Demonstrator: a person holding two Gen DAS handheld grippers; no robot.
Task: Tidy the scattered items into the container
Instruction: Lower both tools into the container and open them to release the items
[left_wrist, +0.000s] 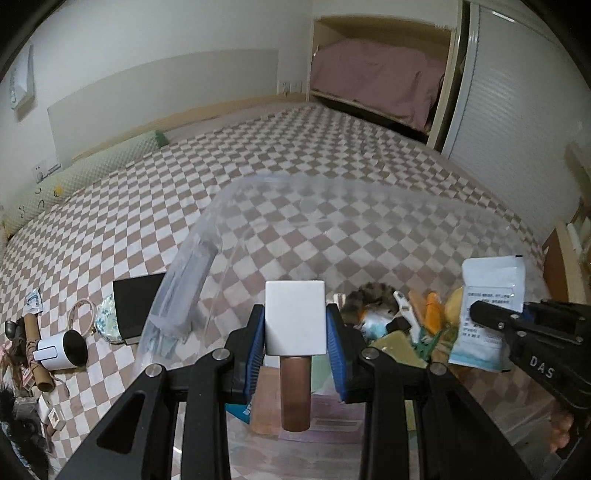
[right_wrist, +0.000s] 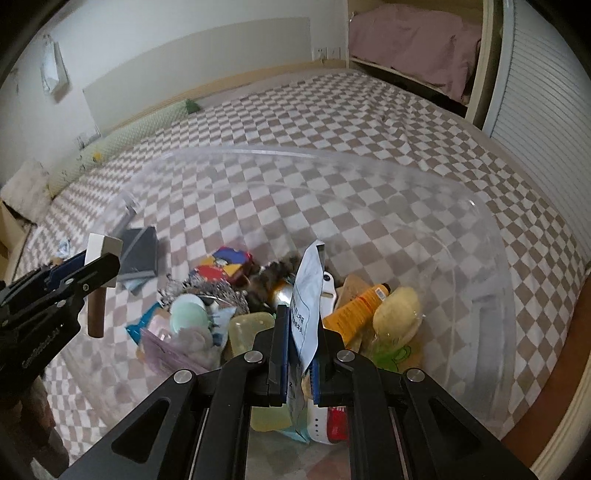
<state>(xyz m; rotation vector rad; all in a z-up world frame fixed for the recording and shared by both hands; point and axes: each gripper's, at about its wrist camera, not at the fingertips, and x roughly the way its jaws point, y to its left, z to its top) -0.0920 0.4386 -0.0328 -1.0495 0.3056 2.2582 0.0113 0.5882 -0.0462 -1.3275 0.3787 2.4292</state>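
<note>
My left gripper (left_wrist: 295, 325) is shut on a white-capped brown bottle (left_wrist: 295, 321), cap between the blue pads, held above the clear plastic container (left_wrist: 229, 206). The bottle also shows in the right wrist view (right_wrist: 96, 295) at the left. My right gripper (right_wrist: 299, 332) is shut on a white and pale blue paper sachet (right_wrist: 308, 295), held upright over the container (right_wrist: 480, 229). The sachet and right gripper (left_wrist: 498, 317) show at the right of the left wrist view. Inside the container lie several items: an orange tube (right_wrist: 356, 308), a yellow sponge (right_wrist: 397, 314), a green soap bar (right_wrist: 251, 325).
The container sits on a brown-and-white checked bed (left_wrist: 295, 147). Scattered to its left lie a black notebook (left_wrist: 136, 302), a white speaker-like cylinder (left_wrist: 61, 350), a bracelet (left_wrist: 81, 314), a cardboard tube (left_wrist: 35, 354) and small packets. A green bolster (left_wrist: 92, 166) lies along the wall.
</note>
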